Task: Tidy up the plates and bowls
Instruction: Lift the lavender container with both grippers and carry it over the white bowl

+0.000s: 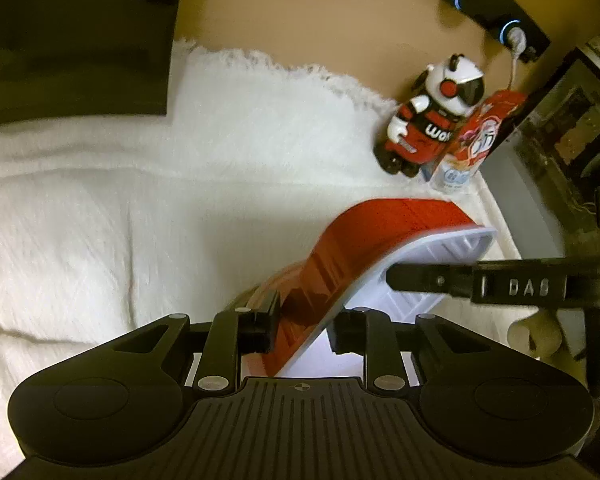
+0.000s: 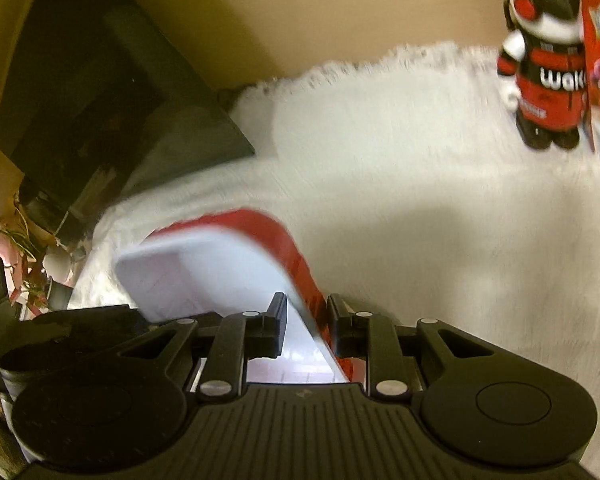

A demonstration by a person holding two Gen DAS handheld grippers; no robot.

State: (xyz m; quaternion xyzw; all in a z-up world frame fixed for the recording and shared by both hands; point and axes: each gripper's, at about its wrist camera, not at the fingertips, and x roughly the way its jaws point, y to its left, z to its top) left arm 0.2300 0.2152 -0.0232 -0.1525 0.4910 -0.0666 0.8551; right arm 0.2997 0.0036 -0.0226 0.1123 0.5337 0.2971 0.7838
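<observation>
A rectangular dish, red outside and white inside (image 1: 352, 256), is held between both grippers above a white cloth (image 1: 120, 200). My left gripper (image 1: 304, 326) is shut on one rim of the dish, with its fingers on either side of the wall. My right gripper (image 2: 308, 324) is shut on the opposite rim of the same dish (image 2: 220, 256). The right gripper's finger (image 1: 432, 280) shows in the left wrist view, reaching into the white inside. The dish hangs tilted above the cloth.
A red, black and white toy robot (image 1: 428, 120) and a red carton (image 1: 476, 136) stand at the cloth's far right; both show in the right wrist view (image 2: 544, 64). A dark box (image 1: 72, 36) sits at the far left. A black shelf with blue lights (image 1: 484, 12) is behind.
</observation>
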